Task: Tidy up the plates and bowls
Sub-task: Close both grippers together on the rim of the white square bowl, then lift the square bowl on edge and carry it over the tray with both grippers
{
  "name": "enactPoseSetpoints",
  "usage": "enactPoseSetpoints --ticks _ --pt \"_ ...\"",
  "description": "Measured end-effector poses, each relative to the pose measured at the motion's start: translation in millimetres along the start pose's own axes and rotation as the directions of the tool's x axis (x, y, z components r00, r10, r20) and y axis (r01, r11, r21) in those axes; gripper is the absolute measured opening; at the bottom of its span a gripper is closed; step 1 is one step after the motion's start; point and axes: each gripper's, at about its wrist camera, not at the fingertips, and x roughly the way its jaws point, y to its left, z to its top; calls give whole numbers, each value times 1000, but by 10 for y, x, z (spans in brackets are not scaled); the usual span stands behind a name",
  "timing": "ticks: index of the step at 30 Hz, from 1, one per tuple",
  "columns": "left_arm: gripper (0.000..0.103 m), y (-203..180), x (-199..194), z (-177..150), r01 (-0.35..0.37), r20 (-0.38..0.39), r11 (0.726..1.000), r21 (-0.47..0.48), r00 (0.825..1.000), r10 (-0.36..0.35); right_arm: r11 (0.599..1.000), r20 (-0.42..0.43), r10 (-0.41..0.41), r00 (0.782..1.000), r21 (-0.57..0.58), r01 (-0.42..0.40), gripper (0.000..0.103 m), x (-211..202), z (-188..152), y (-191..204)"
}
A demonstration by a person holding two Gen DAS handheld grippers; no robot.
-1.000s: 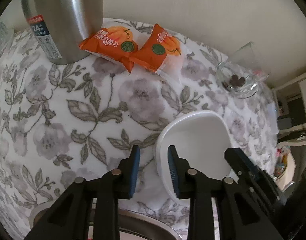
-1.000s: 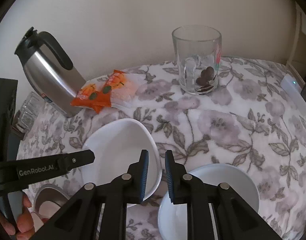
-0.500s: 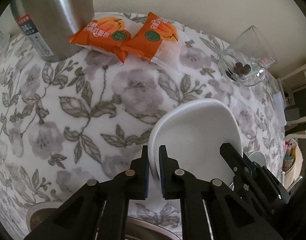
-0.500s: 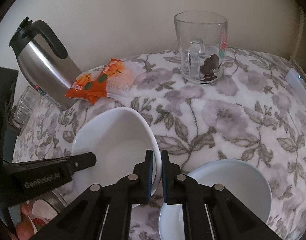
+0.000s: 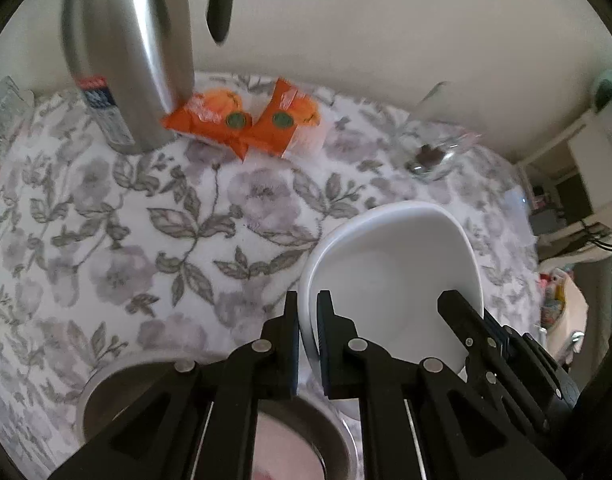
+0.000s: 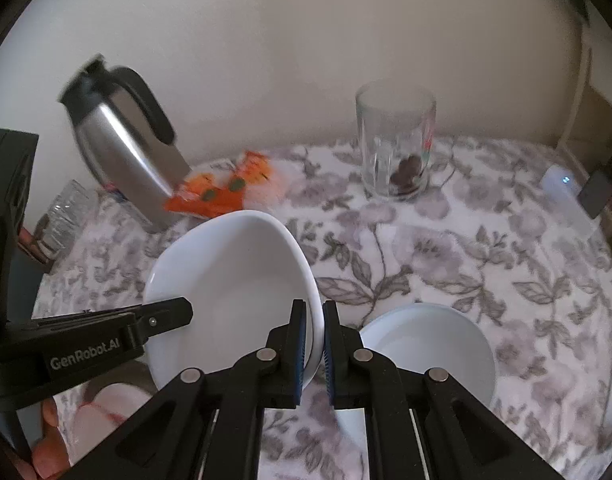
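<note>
Over the flowered tablecloth (image 5: 106, 240), a white plate (image 6: 234, 276) hangs tilted between two grippers — the left gripper (image 5: 307, 320) pinches its near-left rim, the right gripper (image 6: 313, 332) pinches the opposite rim. Just right of the plate a white bowl (image 6: 429, 344) sits on the cloth. Further back stand a steel flask (image 6: 122, 148), two orange snack packets (image 5: 246, 124) beside it, and a glass mug (image 6: 393, 144) — well apart from the plate.
</note>
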Motion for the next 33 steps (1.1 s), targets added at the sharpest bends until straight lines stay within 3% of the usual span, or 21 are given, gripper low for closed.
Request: enactPoseSetpoints --ticks 10,18,25,33 --pt "9 143 -859 -593 53 118 999 9 992 -53 999 80 38 996 -11 -37 9 -827 -345 326" --pt "9 483 -1272 -1129 120 215 992 -48 971 -107 998 104 34 994 -50 -29 9 -1213 -699 708" --pt "9 753 -1506 -1446 149 307 987 -55 944 -125 997 114 65 991 -59 -59 9 -1357 -952 946" --pt "10 1112 -1549 -1576 233 340 965 -122 923 -180 992 114 67 991 -114 -54 9 -1355 -1061 1220"
